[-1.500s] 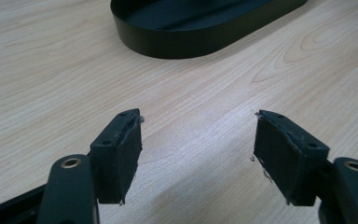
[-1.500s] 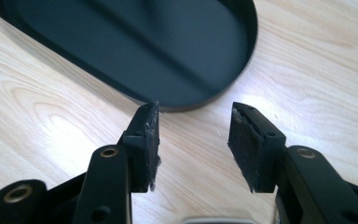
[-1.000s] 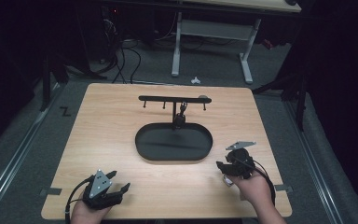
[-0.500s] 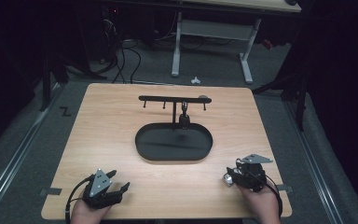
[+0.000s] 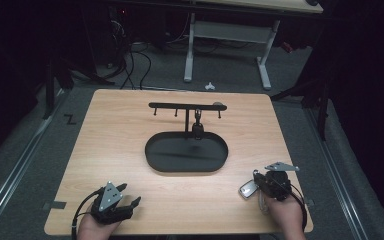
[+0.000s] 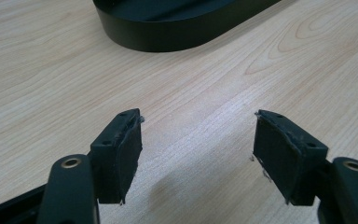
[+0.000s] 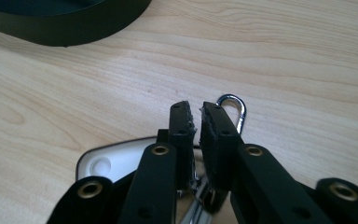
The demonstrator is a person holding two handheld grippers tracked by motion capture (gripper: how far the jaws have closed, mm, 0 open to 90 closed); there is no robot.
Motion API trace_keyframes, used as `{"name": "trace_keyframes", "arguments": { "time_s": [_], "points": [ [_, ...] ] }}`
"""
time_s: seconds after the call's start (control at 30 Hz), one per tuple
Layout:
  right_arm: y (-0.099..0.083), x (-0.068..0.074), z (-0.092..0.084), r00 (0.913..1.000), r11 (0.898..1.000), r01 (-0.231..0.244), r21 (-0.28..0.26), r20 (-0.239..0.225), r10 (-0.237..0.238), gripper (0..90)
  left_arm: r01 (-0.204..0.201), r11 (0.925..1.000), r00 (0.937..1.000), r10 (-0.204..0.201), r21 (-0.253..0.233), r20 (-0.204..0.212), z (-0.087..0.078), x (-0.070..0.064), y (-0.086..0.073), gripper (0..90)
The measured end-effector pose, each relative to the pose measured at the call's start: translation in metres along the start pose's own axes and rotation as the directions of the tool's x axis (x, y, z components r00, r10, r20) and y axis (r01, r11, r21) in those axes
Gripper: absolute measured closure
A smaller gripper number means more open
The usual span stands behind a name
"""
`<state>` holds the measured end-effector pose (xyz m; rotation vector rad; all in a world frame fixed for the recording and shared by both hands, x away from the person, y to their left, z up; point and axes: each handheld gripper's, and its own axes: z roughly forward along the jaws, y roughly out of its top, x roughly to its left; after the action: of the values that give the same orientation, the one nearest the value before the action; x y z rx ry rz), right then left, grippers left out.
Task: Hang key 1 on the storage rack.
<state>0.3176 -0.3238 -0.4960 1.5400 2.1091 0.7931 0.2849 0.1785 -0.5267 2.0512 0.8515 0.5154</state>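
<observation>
On a light wooden table (image 5: 130, 130), the right gripper (image 7: 196, 116) has just been closing, and its two black jaws now stand nearly together, pinched on a set of keys: a white key fob (image 7: 114, 161) lies flat on the wood just left of the jaws, and a silver carabiner clip (image 7: 235, 109) pokes out past their tips. In the high view the fob (image 5: 247, 189) sits near the table's front right corner, its long axis slanting from front left to back right, touching the gripper's front. No brand or writing can be read on it. The left gripper (image 6: 198, 140) rests at the front left with jaws wide apart over bare wood. A black oval tray (image 5: 152, 150) with a hook rack (image 5: 180, 105) stands mid-table.
</observation>
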Motion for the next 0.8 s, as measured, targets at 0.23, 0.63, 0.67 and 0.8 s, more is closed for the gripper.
{"name": "trace_keyframes", "arguments": {
  "time_s": [0.23,0.63,0.67,0.8],
  "points": [
    [-0.001,0.002,0.018,0.9989,0.998,0.011,0.062,-0.047,-0.008,85.1,0.000,1.0000,1.0000,0.000,0.008,0.001,0.000,0.000,-0.002,33.0],
    [-0.006,0.030,0.010,0.9859,0.991,0.111,0.078,-0.134,-0.099,81.0,0.003,1.0000,1.0000,-0.003,-0.006,0.001,-0.001,0.001,0.000,33.0],
    [-0.006,0.028,0.007,0.9884,0.993,0.098,0.066,-0.123,-0.090,78.6,0.003,1.0000,1.0000,-0.003,-0.007,0.002,-0.001,0.001,0.000,33.0],
    [-0.005,0.008,-0.006,0.9996,1.000,0.000,0.017,-0.029,0.000,74.3,-0.005,1.0000,1.0000,0.005,-0.007,0.006,0.000,0.001,0.002,33.0]
  ]
}}
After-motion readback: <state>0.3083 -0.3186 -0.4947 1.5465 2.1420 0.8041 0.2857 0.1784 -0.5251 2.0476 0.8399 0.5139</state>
